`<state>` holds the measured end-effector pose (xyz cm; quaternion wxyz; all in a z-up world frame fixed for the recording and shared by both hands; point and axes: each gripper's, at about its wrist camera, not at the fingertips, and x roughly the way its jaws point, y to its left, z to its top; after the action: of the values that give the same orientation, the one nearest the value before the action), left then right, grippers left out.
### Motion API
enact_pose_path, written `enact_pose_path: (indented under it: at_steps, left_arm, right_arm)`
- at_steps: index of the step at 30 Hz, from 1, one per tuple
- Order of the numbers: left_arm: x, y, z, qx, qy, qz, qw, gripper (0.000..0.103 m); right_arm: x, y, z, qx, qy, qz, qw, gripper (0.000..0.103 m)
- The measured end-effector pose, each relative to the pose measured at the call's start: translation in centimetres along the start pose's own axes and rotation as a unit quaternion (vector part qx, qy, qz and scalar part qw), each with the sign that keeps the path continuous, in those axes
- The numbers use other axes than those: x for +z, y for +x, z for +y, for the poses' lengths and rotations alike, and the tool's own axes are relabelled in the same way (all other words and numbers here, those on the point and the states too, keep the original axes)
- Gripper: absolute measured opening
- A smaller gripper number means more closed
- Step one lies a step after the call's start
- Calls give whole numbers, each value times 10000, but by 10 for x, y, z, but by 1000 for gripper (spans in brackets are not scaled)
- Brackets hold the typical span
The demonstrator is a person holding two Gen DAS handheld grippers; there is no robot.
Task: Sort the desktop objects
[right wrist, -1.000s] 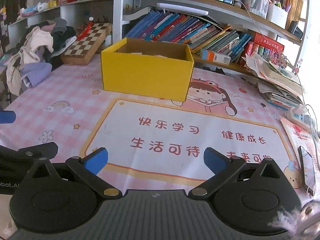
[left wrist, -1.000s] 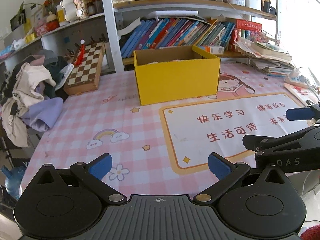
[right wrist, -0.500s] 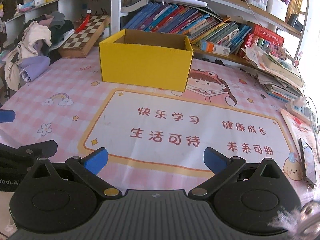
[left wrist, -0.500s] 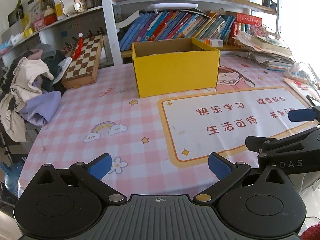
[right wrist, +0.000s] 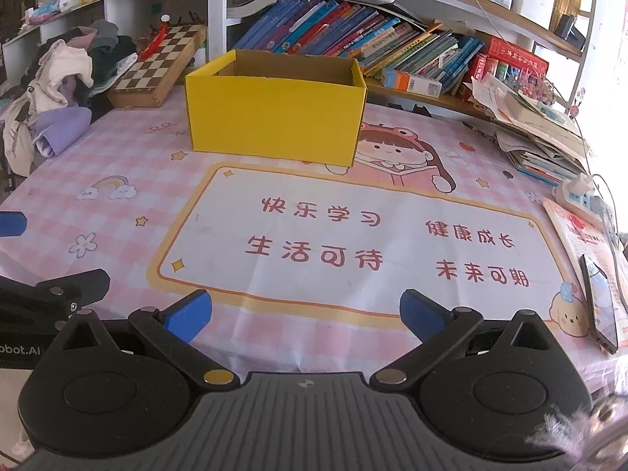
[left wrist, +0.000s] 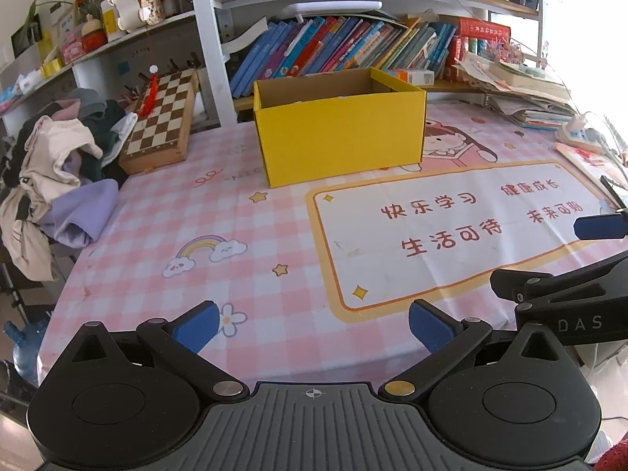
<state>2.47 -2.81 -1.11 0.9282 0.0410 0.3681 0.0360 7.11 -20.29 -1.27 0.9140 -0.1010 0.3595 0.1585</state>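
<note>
Nearest the cameras, the left gripper (left wrist: 313, 324) was spread wide with nothing between its blue pads, and the right gripper (right wrist: 306, 314) was likewise spread and empty; both hung over the near edge of the table, side by side, each just visible at the edge of the other's view. Beyond the fingertips, the pink checked tablecloth (right wrist: 117, 145) and its white printed panel (right wrist: 353, 235) lay bare of any loose item, which suggested that the sorting was either finished or very nearly so. Farther back, well apart from both grippers and straight ahead of them, stood the yellow box (left wrist: 341, 133), upright and open at the top; from these low angles its inside could hardly be seen, so what it held could not be told. A phone (right wrist: 598, 302) lay at the right edge of the table beside a booklet (right wrist: 581, 231) and a power strip (right wrist: 585, 194), nearer the right gripper than the box was; whether these counted among the things to sort was unclear. To the left, a pile of clothes (left wrist: 59, 172) and a leaning chessboard (left wrist: 165, 117) sat by the far corner, and rows of books (left wrist: 353, 47) filled the shelf behind the box.
</note>
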Motion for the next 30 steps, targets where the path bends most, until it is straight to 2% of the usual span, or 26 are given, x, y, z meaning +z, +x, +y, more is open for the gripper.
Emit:
enact_pose_path:
  at_steps: [30]
  left_arm:
    - [-4, 2, 7, -72, -76, 130, 9999, 103]
  right_arm:
    - [2, 4, 6, 45, -106, 66, 9999, 103]
